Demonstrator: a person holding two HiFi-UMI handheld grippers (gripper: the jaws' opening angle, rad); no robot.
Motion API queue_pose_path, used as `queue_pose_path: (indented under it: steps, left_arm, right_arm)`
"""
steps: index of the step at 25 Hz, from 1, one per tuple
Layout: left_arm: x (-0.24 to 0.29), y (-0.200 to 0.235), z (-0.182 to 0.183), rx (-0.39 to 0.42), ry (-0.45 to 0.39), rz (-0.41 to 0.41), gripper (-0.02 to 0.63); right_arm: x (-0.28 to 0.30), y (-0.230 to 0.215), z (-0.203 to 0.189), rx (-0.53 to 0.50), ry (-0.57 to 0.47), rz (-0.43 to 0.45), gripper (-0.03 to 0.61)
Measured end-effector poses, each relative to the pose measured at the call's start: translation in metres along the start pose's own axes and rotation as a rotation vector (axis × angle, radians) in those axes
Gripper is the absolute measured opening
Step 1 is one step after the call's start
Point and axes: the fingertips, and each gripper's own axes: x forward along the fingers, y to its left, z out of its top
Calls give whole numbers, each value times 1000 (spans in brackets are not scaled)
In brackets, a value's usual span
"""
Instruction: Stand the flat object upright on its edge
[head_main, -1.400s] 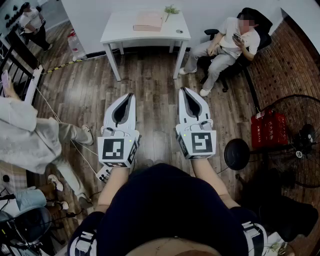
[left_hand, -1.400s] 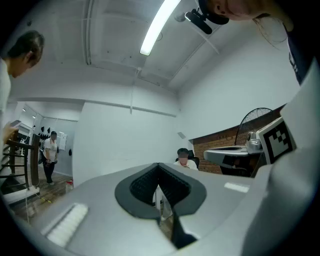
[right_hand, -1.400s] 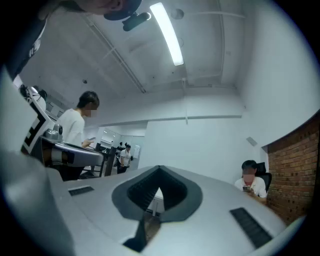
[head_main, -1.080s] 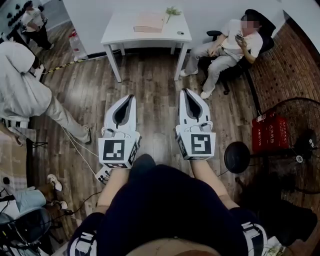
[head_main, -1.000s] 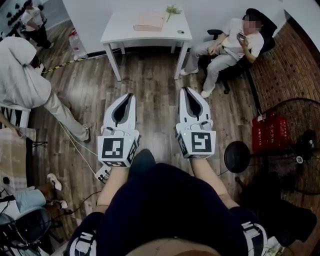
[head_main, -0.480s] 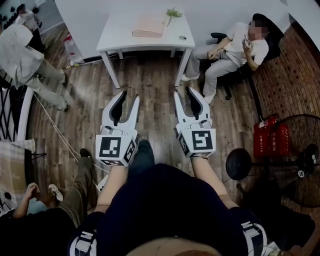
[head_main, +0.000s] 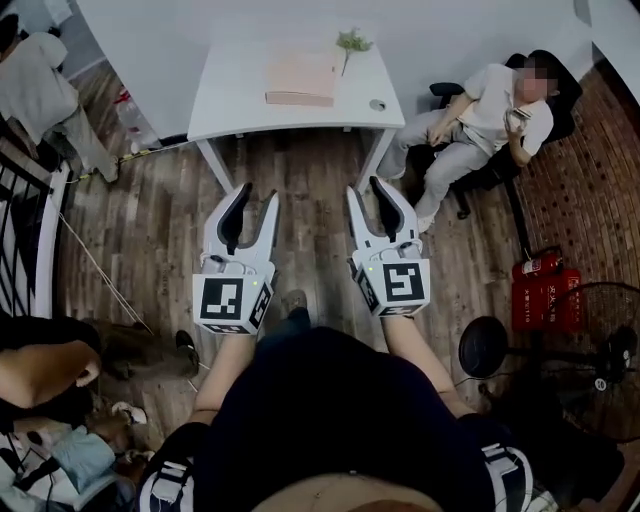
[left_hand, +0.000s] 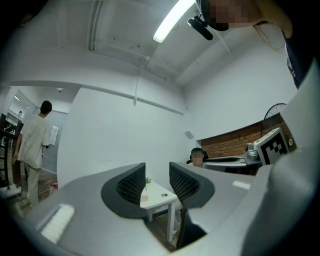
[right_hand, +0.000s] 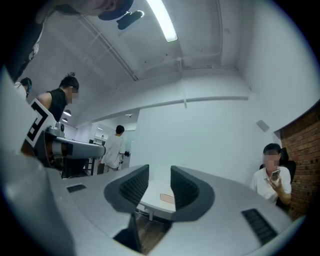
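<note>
The flat object (head_main: 302, 82), pink, lies flat on the white bench (head_main: 240, 85) at the top centre of the head view. It is untouched, not yet on edge, and well apart from both tools. Left tool (head_main: 258, 195) and right tool (head_main: 365, 190) sit mid-frame, side by side, aimed at the bench. Both sets of jaws have just been opening and stand apart with nothing between them, readied, I'd say, to take the object from two sides. Any writing? Only black square markers on the cubes; labels on the red canisters (head_main: 545, 290) at right are too small to read.
</note>
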Motion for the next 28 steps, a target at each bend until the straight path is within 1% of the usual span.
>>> queue_pose_path:
  steps: [4,9,14,21,28]
  left_arm:
    - [50,36,-6,-7,6,-26,155]
    - [89,72,-20,-11,-6,-52,155]
    - [108,83,-25,-20,12,-51,155]
    - [128,98,-35,-35,24,-66,155]
    - [178,125,-50,-42,20,-73,155]
  right_arm:
    - [62,-13,-8,9,11,-19,124]
    - [111,-16,-21,1,18,-40,124]
    - [126,-28,-26,14,35,-50,124]
    - [152,-36,-30,21,25,-61,124]
    - [203,-58,-42,13,20,-61,124]
